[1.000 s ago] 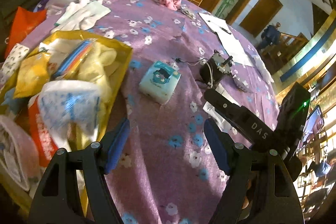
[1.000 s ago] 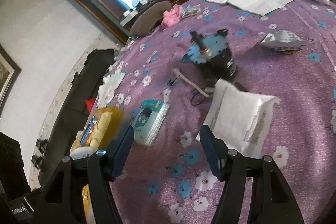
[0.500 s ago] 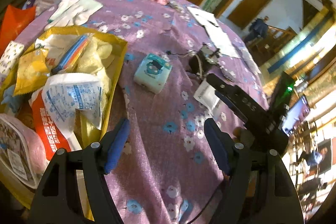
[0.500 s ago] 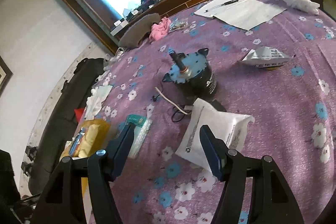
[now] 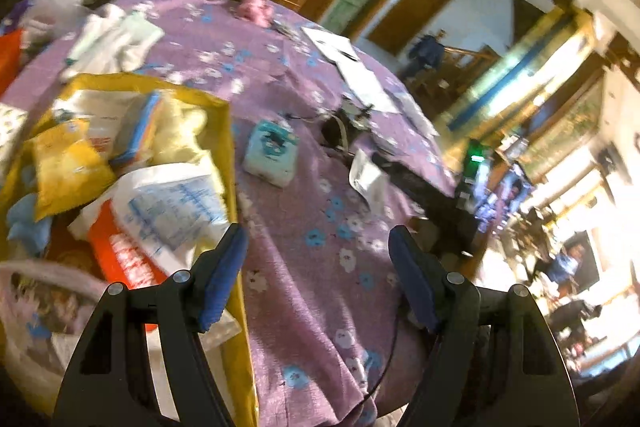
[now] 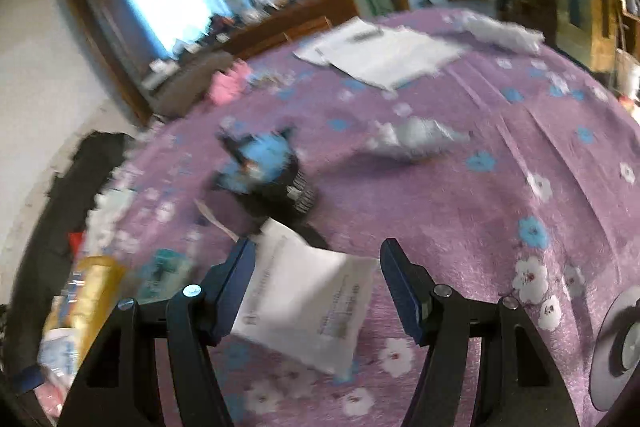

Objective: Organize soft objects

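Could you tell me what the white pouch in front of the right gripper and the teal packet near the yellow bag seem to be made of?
White pouch: probably thin plastic film or coated paper, matte, flat and slightly puffed, with printed text; blur leaves it open. Teal packet: likely soft printed plastic wrap, as on a tissue pack, with rounded, cushioned corners and a faint sheen. Yellow bag: seemingly glossy plastic or laminated woven sheet; its rim stands stiffly and reflects light.

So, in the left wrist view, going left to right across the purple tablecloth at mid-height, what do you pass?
Yellow bag stuffed with soft packets → teal tissue pack → dark motor with cable → white flat packet → the right gripper.
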{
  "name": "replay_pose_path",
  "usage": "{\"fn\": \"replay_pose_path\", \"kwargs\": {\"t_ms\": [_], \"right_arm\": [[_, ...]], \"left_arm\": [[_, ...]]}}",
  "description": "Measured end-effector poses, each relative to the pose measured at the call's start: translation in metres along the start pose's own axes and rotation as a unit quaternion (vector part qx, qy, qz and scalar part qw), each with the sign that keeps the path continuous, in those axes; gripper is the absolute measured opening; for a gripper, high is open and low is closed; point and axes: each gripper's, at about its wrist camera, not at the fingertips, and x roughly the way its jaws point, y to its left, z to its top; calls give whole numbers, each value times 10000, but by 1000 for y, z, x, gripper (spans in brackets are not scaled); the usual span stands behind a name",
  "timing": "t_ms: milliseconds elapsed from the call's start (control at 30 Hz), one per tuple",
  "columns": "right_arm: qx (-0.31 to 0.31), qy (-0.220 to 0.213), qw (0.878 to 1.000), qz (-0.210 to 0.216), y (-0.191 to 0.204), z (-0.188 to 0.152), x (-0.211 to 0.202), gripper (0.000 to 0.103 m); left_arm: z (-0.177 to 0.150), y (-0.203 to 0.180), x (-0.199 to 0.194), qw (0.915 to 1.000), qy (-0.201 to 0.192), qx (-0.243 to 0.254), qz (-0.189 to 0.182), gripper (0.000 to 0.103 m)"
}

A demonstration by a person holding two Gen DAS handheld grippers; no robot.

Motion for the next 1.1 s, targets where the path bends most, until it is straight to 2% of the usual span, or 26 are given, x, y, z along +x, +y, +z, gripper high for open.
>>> {"fn": "replay_pose_path", "kwargs": {"t_ms": [33,100,200,300,400,533,633,700,767,800,867,900,967,1000,1067,1100], "right_arm": [[-22,99,9999,21,-1,0,6,68],[-64,29,10000,-34,0,2,6,68],[-31,201,9998,-75,1,1,7,68],[111,485,9985,240,5,-4,1,73],[-347,591,9976,-41,17,-12,-2,73],[-580,642,9960,-202,27,-16,-4,73],[-761,873,9933,-5,39,-14,2,73],[-1078,1105,9876,-274,50,-17,13,73],[-1378,1050,9830,-606,60,-24,14,71],[-1465,1036,9813,-696,63,-28,14,67],[-1672,907,9764,-1027,67,-35,11,47],[-1752,834,9748,-1104,67,-37,9,43],[-1730,797,9756,-1092,63,-37,6,29],[-1696,786,9770,-1022,60,-36,4,27],[-1578,779,9817,-732,53,-35,-3,7],[-1521,769,9834,-615,52,-34,-7,7]], "left_arm": [[3,1,1,10000,71,10,-47,74],[10,2,7,9994,275,44,-219,74],[19,1,15,9974,581,212,-361,74],[20,1,23,9957,703,268,-546,74],[12,0,26,9941,760,285,-718,74],[-2,-2,10,9968,507,252,-566,74],[-12,-1,5,9986,372,195,-321,74],[-19,-2,4,9992,344,140,-140,74],[-25,-5,4,9994,338,40,-44,74],[-26,-6,5,9994,339,15,-5,74],[-29,-13,6,9993,346,-9,106,74],[-29,-15,6,9993,350,0,146,74],[-30,-24,6,9990,304,58,312,74],[-30,-28,6,9989,279,81,365,74],[-31,-39,6,9988,206,117,439,74],[-33,-44,6,9986,187,140,478,74]]}}
